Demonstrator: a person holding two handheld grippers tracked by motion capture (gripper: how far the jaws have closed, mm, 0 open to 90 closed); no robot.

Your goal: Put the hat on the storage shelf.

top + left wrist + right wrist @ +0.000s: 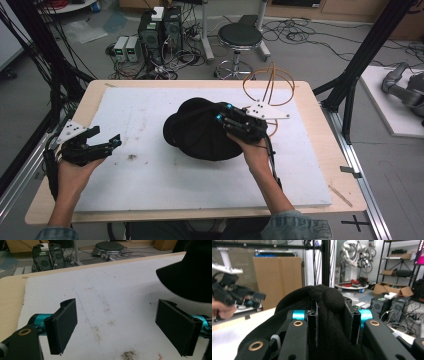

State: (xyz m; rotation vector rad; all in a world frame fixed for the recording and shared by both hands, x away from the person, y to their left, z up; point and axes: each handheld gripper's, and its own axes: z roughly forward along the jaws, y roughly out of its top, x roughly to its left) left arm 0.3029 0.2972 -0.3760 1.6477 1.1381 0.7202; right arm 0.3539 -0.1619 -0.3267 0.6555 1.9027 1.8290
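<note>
1. Black knit hat [200,131] – it sits near the middle of the white foam board [150,175], w/ one edge pinched up.
2. Right gripper [223,113] has that edge. In the right gripper view its jaws are squeezed tight on a fold of the soft knit, and the fold bulges up between them.
3. Left gripper [107,139] holds nothing. In the left gripper view its two pads [65,323] stand wide apart, w/ bare stained board between them.
4. Key thing – the hat lies ahead of the left gripper and off to its right side. Its dark rim pokes into the top right of the left gripper view [187,275], past the far jaw, not between the jaws.
5. There is a clear gap of board between the left gripper and the hat. They do not touch.
6. So the right hand is the near one – it is on the hat. My guess: the left would have to slide fwd and to its right to reach the free rim.
7. Behind the right gripper stands a thin orange wire frame [270,82], close to the hat's far side. A swing that way could bump it, I think.
</note>
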